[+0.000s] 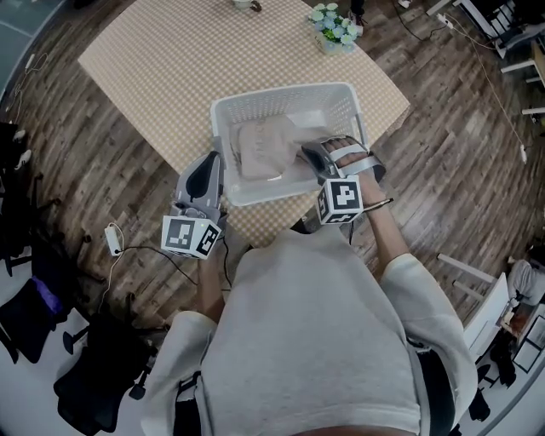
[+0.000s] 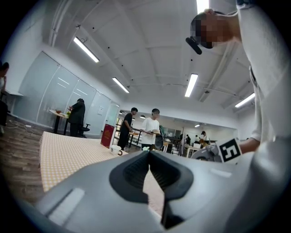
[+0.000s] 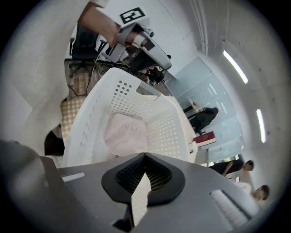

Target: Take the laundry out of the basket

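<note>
A white perforated laundry basket (image 1: 223, 115) stands on the checked tablecloth near the table's front edge. A folded pale pink garment (image 1: 260, 146) lies inside it, also seen in the right gripper view as the garment (image 3: 124, 132) in the basket (image 3: 102, 109). My left gripper (image 1: 213, 159) hangs just outside the basket's near left corner, jaws shut and empty (image 2: 148, 152). My right gripper (image 1: 307, 152) is inside the basket at its near right, just right of the garment. Its jaws are shut with nothing between them (image 3: 145, 156).
A small pot of pale flowers (image 1: 335, 27) stands at the table's far right, a cup (image 1: 245, 4) at the far edge. A red box (image 2: 107, 135) and a white cup (image 2: 115, 149) show across the table. Several people stand in the background. Black chairs (image 1: 94, 383) sit on the floor at the left.
</note>
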